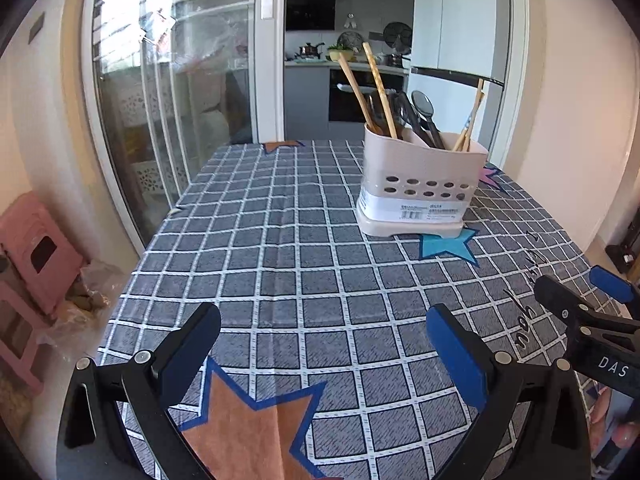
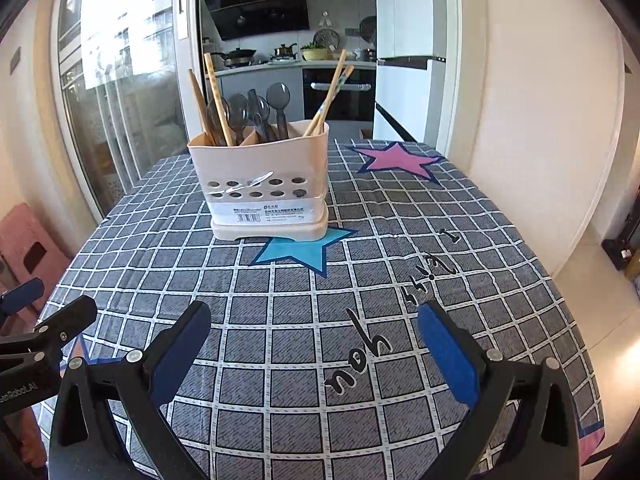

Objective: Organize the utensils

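Note:
A beige utensil holder (image 1: 420,184) with round holes stands on the checked tablecloth; it also shows in the right wrist view (image 2: 264,184). It holds wooden chopsticks (image 1: 378,88) (image 2: 216,100) and several grey spoons (image 1: 424,116) (image 2: 260,114) upright in its compartments. My left gripper (image 1: 322,344) is open and empty, low over the near table, well short of the holder. My right gripper (image 2: 314,340) is open and empty too, beside the left one. No loose utensil shows on the cloth.
The table (image 2: 440,272) has a grey checked cloth with coloured stars. A glass sliding door (image 1: 160,120) stands to the left, a pink stool (image 1: 36,256) on the floor at left, a wall at right (image 2: 540,120), the kitchen behind.

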Demonstrator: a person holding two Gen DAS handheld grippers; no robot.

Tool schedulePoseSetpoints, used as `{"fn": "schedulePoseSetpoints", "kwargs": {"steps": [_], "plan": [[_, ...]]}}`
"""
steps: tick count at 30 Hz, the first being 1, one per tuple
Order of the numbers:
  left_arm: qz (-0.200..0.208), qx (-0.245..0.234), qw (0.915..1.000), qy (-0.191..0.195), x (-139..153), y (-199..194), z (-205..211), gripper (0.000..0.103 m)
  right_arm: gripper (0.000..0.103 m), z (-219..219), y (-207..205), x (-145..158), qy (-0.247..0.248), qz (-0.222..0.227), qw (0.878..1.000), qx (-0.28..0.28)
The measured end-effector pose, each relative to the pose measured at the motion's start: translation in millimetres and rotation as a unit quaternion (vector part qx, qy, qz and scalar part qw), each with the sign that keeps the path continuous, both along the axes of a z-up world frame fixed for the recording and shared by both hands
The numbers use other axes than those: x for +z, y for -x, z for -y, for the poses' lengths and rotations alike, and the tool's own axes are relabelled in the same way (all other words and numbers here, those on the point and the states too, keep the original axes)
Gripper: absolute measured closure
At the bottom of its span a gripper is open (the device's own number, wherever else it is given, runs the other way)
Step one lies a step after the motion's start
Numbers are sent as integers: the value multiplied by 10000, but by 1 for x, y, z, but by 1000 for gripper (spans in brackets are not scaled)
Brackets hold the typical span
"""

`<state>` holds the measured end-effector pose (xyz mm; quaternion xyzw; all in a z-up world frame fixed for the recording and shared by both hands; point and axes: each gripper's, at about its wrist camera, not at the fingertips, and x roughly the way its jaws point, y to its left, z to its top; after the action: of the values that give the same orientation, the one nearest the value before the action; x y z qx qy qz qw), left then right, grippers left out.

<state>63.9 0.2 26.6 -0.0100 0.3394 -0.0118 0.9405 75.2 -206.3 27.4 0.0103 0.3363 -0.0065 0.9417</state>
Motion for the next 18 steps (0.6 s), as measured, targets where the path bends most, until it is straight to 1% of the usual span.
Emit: {"fn": "schedulePoseSetpoints", "kwargs": {"steps": [2, 6, 9, 13, 15, 18], "plan": [[160, 12, 9999, -38, 2, 5, 0, 0, 0, 0, 2, 1, 4, 109, 9999, -29], [319, -8, 9995, -22, 8, 7, 2, 0, 0, 3, 3, 6, 19, 328, 9994, -104], [608, 45, 9980, -138, 14, 8, 6, 0, 0, 4, 5, 11, 66, 538, 9984, -151], [939, -23, 9954, -198, 21, 9, 13, 0, 0, 4, 6, 14, 150, 714, 9972, -151], [1017, -18, 9947, -174, 21, 8, 15, 0, 0, 4, 5, 13, 201, 732, 9970, -162], [976, -12, 9951, -122, 18, 4, 17, 0, 0, 5, 4, 13, 219, 790, 9964, -216]]}}
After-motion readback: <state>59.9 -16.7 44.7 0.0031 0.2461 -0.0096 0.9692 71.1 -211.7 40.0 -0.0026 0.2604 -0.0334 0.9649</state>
